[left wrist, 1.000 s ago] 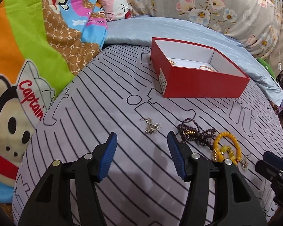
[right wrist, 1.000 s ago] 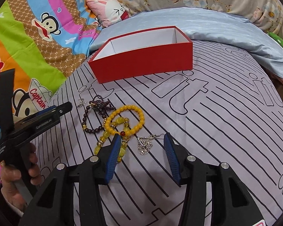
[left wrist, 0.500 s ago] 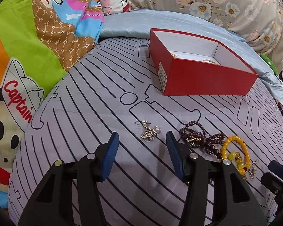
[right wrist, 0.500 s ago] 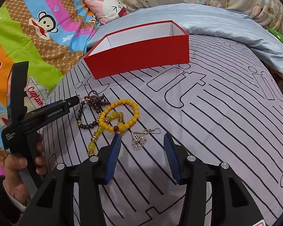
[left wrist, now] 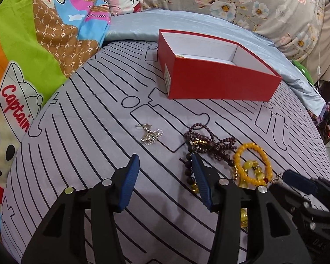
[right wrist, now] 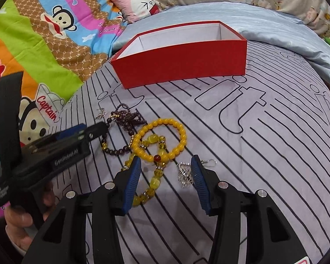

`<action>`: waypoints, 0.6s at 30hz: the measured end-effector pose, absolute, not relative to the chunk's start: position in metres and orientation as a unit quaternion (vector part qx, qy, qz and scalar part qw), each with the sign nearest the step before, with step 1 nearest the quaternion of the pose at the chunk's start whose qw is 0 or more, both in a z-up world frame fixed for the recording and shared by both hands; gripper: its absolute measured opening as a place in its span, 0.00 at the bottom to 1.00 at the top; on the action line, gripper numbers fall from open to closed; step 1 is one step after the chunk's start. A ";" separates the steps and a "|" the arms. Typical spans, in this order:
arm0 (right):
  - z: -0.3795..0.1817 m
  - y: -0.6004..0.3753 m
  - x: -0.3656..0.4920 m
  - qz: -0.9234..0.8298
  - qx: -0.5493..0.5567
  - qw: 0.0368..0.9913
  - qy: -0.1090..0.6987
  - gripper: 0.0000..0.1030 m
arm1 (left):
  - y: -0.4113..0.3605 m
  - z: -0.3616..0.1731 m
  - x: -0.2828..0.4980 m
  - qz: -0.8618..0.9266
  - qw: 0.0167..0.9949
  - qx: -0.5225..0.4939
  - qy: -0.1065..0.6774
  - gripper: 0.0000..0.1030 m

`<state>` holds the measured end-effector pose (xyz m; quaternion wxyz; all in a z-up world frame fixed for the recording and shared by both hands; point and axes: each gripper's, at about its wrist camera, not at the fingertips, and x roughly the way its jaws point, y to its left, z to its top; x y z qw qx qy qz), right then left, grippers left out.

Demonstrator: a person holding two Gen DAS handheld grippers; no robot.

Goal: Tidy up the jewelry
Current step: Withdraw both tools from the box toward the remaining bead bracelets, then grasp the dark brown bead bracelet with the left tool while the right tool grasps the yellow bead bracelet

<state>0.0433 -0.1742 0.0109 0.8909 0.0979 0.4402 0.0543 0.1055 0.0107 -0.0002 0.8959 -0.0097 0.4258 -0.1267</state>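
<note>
A bed with a grey line-patterned sheet (left wrist: 81,154) carries the jewelry. The left gripper (left wrist: 165,167) has its fingers spread and grasps nothing; a silver earring (left wrist: 151,134) lies just ahead of it. The right gripper (right wrist: 166,171) is likewise spread; a second silver earring (right wrist: 184,173) touches its right finger. The yellow bead bracelet (right wrist: 162,138) lies just ahead, touching the dark purple bead strand (right wrist: 125,121). The red box (right wrist: 182,61) sits well beyond the bracelet.

Cartoon monkey blanket (left wrist: 33,50), bunny pillow (right wrist: 140,4), floral bedding (left wrist: 253,4).
</note>
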 end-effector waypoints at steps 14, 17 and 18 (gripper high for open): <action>0.000 -0.183 0.080 0.029 0.086 0.887 0.453 0.23 | -0.005 -0.006 0.104 -0.146 0.893 0.007 0.425 0.19; -0.001 -0.179 0.081 0.022 0.065 0.891 0.449 0.20 | -0.007 -0.006 0.103 -0.153 0.892 0.010 0.426 0.09; -0.001 -0.177 0.081 0.019 0.056 0.892 0.449 0.17 | -0.008 -0.006 0.102 -0.155 0.891 0.013 0.426 0.08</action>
